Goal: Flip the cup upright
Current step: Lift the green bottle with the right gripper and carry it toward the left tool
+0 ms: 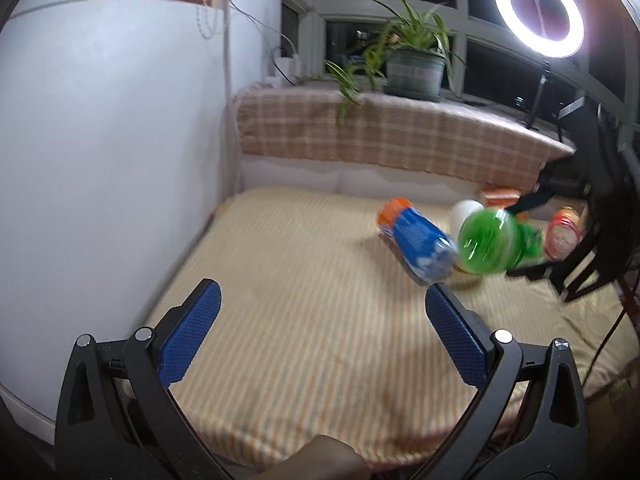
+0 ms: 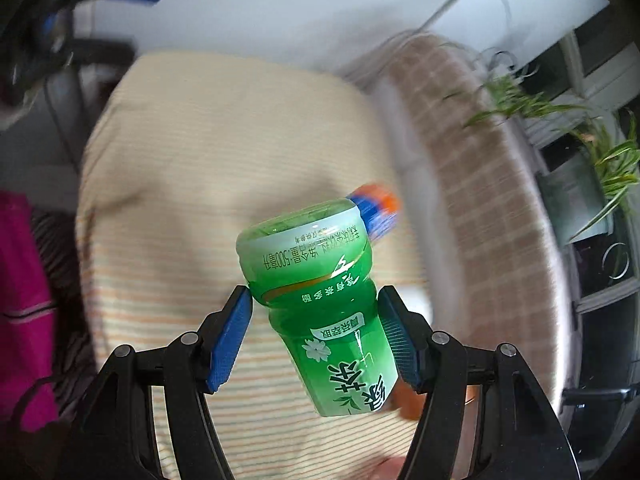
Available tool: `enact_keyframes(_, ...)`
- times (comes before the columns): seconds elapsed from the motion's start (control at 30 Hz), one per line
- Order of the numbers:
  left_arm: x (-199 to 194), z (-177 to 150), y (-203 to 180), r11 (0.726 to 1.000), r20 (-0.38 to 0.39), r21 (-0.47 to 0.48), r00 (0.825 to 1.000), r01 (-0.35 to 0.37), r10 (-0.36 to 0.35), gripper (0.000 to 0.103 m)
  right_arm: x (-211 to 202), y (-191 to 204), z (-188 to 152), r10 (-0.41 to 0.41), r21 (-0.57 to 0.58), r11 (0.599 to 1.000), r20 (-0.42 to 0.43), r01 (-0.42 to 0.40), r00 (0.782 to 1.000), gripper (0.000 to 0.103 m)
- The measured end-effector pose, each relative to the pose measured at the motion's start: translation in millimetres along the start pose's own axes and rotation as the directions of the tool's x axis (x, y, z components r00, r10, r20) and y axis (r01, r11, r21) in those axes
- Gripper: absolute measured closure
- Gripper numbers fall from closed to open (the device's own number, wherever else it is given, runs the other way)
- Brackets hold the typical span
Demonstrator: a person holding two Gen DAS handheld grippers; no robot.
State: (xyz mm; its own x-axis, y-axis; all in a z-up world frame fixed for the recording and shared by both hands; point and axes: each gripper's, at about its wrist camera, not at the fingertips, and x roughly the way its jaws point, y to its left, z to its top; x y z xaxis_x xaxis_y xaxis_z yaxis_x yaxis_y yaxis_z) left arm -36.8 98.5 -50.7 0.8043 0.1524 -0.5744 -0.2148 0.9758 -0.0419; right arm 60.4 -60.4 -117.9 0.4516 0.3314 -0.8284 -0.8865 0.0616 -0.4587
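Right tool (image 2: 316, 334) clamping green bottle (image 2: 324, 304); left tool (image 1: 320, 332) spread, blue bottle (image 1: 416, 244) lying

left gripper (image 1: 322, 296): jaws spread, empty | right gripper (image 2: 316, 304): clamped, tilted

a home room: striped mattress (image 1: 304, 280), potted plant (image 1: 414, 68) on the cloth-covered windowsill (image 1: 380, 136).

One green plastic tea bottle (image 2: 328, 304), one blue plastic bottle with an orange cap (image 1: 416, 240) lying at the far right, one white rounded object (image 1: 464, 210) behind them, one orange box (image 1: 500, 196), one red-labelled clear bottle (image 1: 564, 232), one potted spider plant (image 1: 416, 60), one glowing ring light (image 1: 538, 12)
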Motion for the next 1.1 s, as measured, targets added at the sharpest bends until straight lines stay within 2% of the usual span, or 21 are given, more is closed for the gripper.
enact_keyframes(0.17,2.7,-5.4,-8.6,0.999,-0.036,0.007,0.998,0.042,-0.042,0.0,20.7,34.3,-19.4,0.037,-0.034,0.999,-0.062,-0.039,0.997,0.039)
enact_keyframes(0.33,4.3,-8.2,-14.2,0.998,-0.055,0.019,0.997,0.055,-0.054,0.0,30.4,46.5,-30.0,0.058,-0.045,0.997,-0.097,-0.062,0.994,0.038)
enact_keyframes(0.57,5.0,-4.1,-20.2,0.997,-0.05,0.042,0.997,0.067,-0.065,0.0,30.3,40.7,-34.7,0.092,0.04,0.995,-0.074,-0.089,0.993,0.037)
enact_keyframes(0.77,13.5,-2.7,-23.0,0.992,-0.081,0.064,0.992,0.106,-0.101,0.0,8.4,23.5,-44.1,0.097,0.183,0.978,0.023,-0.099,0.995,0.036)
enact_keyframes(0.93,27.4,1.6,-32.3,0.973,-0.149,0.111,0.971,0.202,-0.185,0.0,-29.3,13.0,-74.4,0.077,0.391,0.91,0.166,-0.138,0.983,0.033)
enact_keyframes(0.97,29.5,2.7,-35.4,0.969,-0.156,0.124,0.969,0.213,-0.193,0.0,-37.9,14.7,-85.6,0.046,0.457,0.88,0.19,-0.13,0.981,0.033)
enact_keyframes(1.07,36.9,7.5,-51.0,0.946,-0.189,0.181,0.953,0.269,-0.235,0.0,-49.7,25.4,-107.2,-0.014,0.598,0.794,0.19,-0.104,0.982,0.032)
enact_keyframes(1.1,39.1,9.5,-57.3,0.937,-0.199,0.204,0.949,0.284,-0.245,0.0,-53.9,31.2,-116.5,-0.038,0.648,0.755,0.193,-0.098,0.98,0.031)
